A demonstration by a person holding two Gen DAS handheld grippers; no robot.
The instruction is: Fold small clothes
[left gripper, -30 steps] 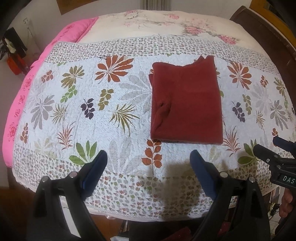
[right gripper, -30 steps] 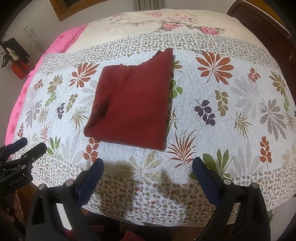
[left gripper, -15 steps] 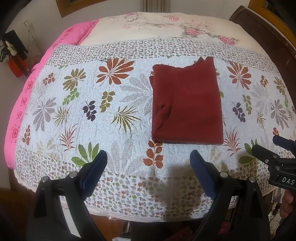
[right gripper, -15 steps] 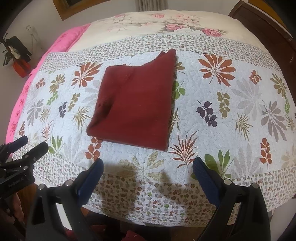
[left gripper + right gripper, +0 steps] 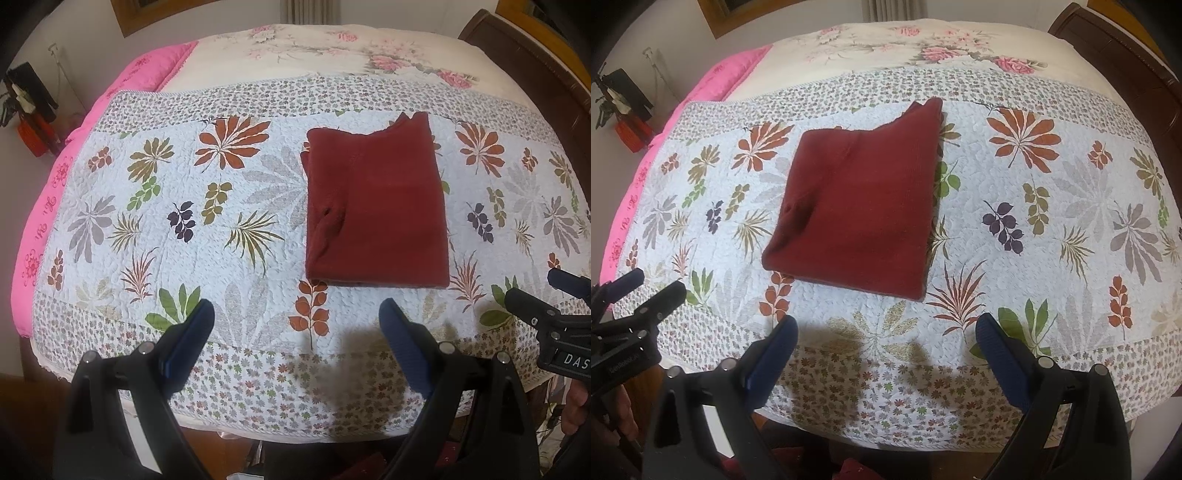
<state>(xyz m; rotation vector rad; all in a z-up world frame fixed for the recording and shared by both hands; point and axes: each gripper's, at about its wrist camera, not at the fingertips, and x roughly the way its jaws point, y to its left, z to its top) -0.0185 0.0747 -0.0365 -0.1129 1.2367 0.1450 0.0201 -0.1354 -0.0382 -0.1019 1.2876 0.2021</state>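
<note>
One dark red garment (image 5: 376, 206) is laid folded into a rectangle on the leaf-print quilt (image 5: 155, 206), its long axis running from the near edge of the bed toward the far end, with the uneven neckline end farthest away. Both grippers are held level above the near edge, side by side, short of the cloth: the left gripper (image 5: 295, 325) with fingers spread apart and empty, the right gripper (image 5: 886, 332) likewise. Compared with a second ago, both are drawn slightly farther back.
</note>
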